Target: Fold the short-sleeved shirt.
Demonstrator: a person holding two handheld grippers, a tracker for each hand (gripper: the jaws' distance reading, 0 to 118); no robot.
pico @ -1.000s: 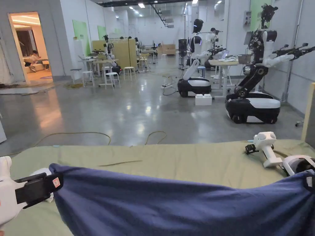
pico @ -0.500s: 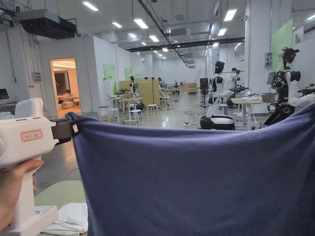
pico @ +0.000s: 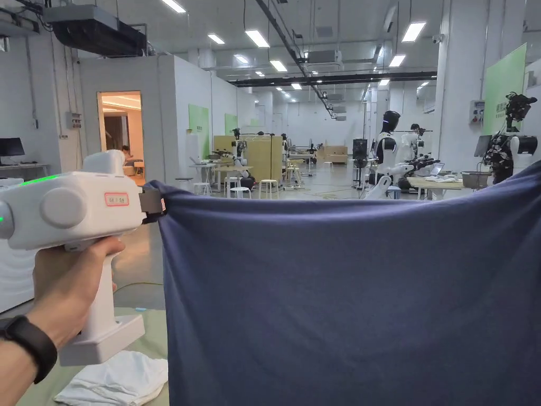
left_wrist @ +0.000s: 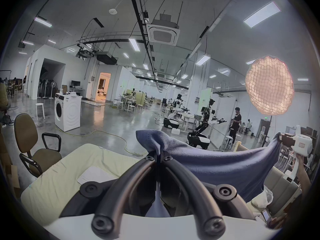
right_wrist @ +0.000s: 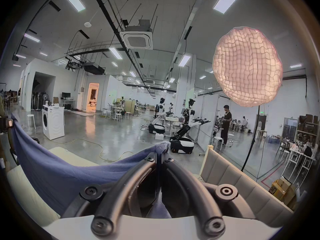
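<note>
Two claws, one shirt, and it's hanging in mid-air between them like a curtain. The left claw [pico: 154, 203] has its jaws pinched tight on the top left corner of the blue shirt [pico: 348, 301]; in the left gripper view you can see the cloth bunched up right where the left claw [left_wrist: 159, 152] closes. Same story on the other side: the right claw [right_wrist: 159, 152] is clamped on the opposite top corner, a little tuft of fabric poking out past the jaws.

The shirt is lifted clear above the bed [left_wrist: 57, 178], top edge sagging a bit in the middle, the rest dropping straight down. A folded white cloth [pico: 113, 380] lies on the bed, near left, below the left claw.

My take on the step: this looks like the shake-out-and-spread part before laying it flat. To do it well I'd keep both corners at the same height, pull them a touch further apart so that sag goes, then lower the bottom hem onto the bed first and drag back so it lands smooth. Also steer clear of that white cloth or it'll end up underneath.

Pose-wise, the left hand [pico: 66, 285] grips the handle from below, forearm coming up from the near left corner, claw pointing right and level. The right hand [left_wrist: 301, 164] holds its tool upright at about the same height, far right in the left gripper view.
</note>
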